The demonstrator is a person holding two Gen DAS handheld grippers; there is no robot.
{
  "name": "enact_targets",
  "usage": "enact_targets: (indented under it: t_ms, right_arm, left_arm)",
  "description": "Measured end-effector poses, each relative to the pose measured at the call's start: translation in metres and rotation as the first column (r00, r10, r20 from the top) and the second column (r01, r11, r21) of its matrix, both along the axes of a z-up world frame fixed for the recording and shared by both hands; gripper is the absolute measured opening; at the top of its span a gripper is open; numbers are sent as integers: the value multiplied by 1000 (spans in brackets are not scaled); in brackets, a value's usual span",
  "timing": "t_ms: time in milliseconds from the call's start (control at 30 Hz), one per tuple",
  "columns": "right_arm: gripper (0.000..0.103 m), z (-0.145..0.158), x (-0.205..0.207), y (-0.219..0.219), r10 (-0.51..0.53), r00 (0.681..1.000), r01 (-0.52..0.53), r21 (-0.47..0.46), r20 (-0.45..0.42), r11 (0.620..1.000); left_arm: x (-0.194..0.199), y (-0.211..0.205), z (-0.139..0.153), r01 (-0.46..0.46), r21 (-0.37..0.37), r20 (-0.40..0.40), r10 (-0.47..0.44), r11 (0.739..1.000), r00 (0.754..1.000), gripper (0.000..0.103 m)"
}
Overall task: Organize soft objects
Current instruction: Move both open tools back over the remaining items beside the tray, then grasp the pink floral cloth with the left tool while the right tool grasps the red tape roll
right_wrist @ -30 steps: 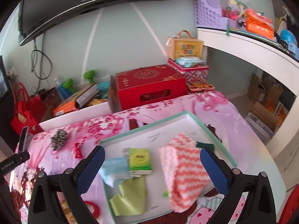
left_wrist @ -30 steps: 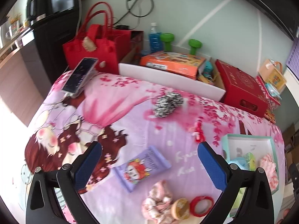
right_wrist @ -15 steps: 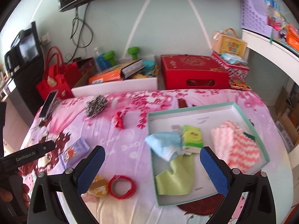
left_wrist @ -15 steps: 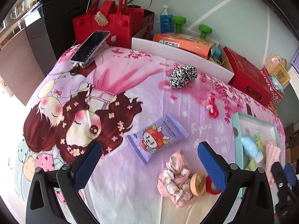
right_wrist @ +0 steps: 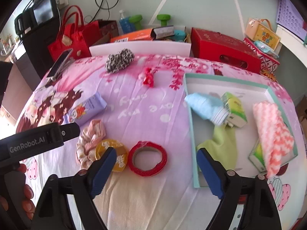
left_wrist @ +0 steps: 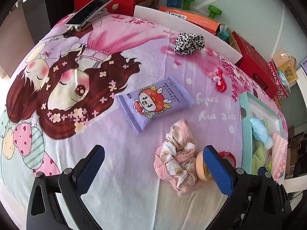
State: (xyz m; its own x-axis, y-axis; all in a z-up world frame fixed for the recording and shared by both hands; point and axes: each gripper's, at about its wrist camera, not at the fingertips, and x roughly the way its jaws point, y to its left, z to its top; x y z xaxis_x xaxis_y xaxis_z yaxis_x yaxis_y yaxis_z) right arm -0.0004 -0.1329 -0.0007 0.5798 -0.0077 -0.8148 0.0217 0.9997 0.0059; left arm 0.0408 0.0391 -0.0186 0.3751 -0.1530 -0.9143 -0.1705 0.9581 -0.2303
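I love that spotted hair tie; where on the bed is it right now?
The black-and-white scrunchie lies at the far edge of the bed, just before the white board. In the right wrist view it is upper left of centre, left of the small red bow.

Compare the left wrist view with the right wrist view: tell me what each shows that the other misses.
Only the left wrist view shows the whole cartoon girl's face printed on the bedsheet.

Only the right wrist view shows the full red tape roll, the purple perforated basket, and the whole inside of the teal-rimmed tray.

Both show the pink scrunchie, purple baby wipes pack, leopard-print scrunchie and phone.
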Motion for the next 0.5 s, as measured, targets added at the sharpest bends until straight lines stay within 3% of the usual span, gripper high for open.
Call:
enact_targets:
  t_ms: [200,500]
  right_arm:
    - [82,-17,6,5,9,998,-10,-18,-59,1000]
    - [82,-37,12,4,14,992,-18,-28,-125,999]
  left_arm:
    - [3,-2,-11,-4,23,-33,4,1000,999,102]
    - [7,-12,-27,31,-21,-80,-32,999,996,100]
